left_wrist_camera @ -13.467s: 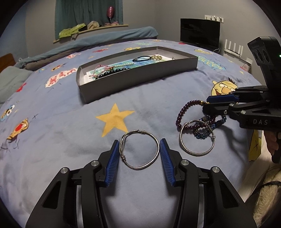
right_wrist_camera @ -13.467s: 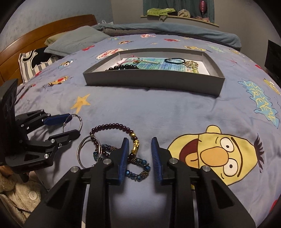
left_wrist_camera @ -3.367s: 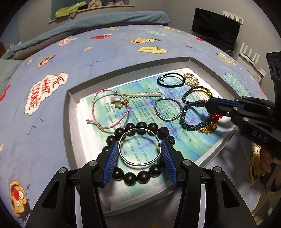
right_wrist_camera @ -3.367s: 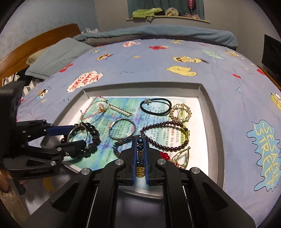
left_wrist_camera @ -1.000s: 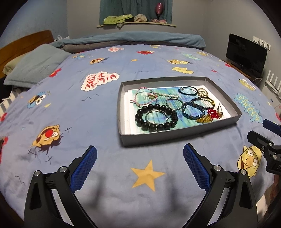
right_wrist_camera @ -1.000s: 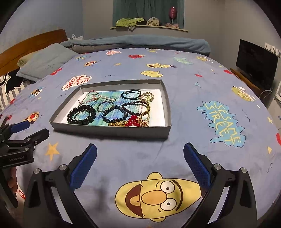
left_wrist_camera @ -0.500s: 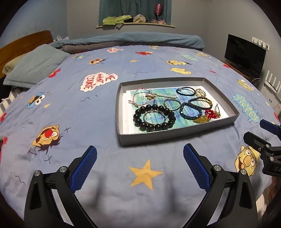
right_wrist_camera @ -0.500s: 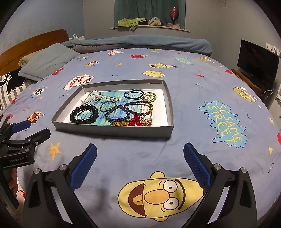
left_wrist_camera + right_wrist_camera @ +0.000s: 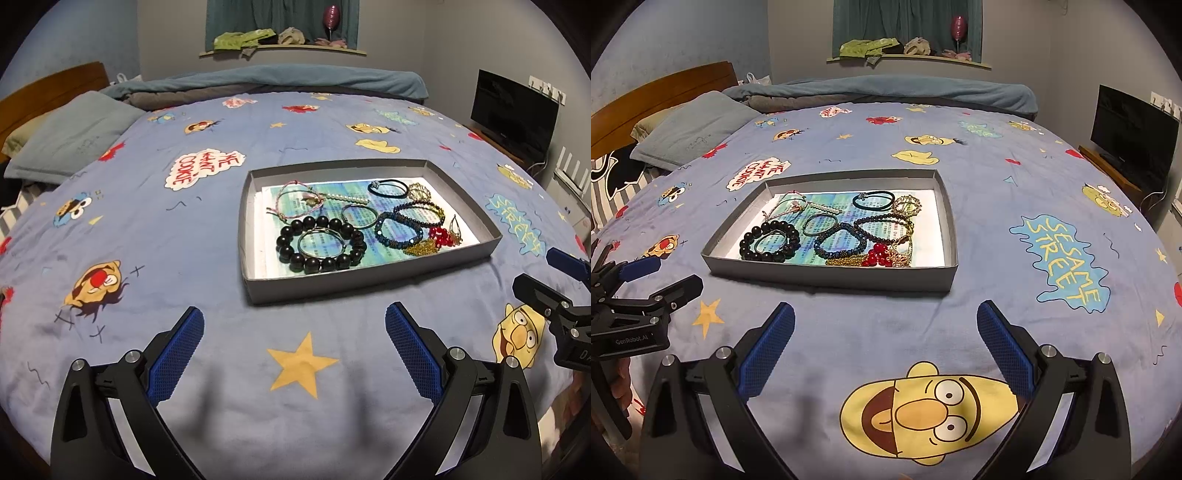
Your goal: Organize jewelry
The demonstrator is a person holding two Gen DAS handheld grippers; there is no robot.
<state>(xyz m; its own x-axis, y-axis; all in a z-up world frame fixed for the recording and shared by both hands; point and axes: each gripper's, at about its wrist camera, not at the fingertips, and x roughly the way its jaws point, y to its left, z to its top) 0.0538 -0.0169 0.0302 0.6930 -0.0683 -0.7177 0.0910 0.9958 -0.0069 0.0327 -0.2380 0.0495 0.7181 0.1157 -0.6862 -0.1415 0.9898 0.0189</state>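
Jewelry all sits inside the grey tray point(image 9: 373, 284) on the bedspread point(image 9: 184, 229): black bead bracelet point(image 9: 320, 243) with a silver bangle point(image 9: 320, 242) lying on it, blue beaded bracelet point(image 9: 398, 229), red beads point(image 9: 877, 254), gold chain beside them. Left gripper point(image 9: 293, 349) and right gripper point(image 9: 884, 347) hover near the tray's front wall, fingers spread wide, holding nothing. Sorting looks finished; no loose piece seen on the bedspread. Next move likely just parking both grippers.
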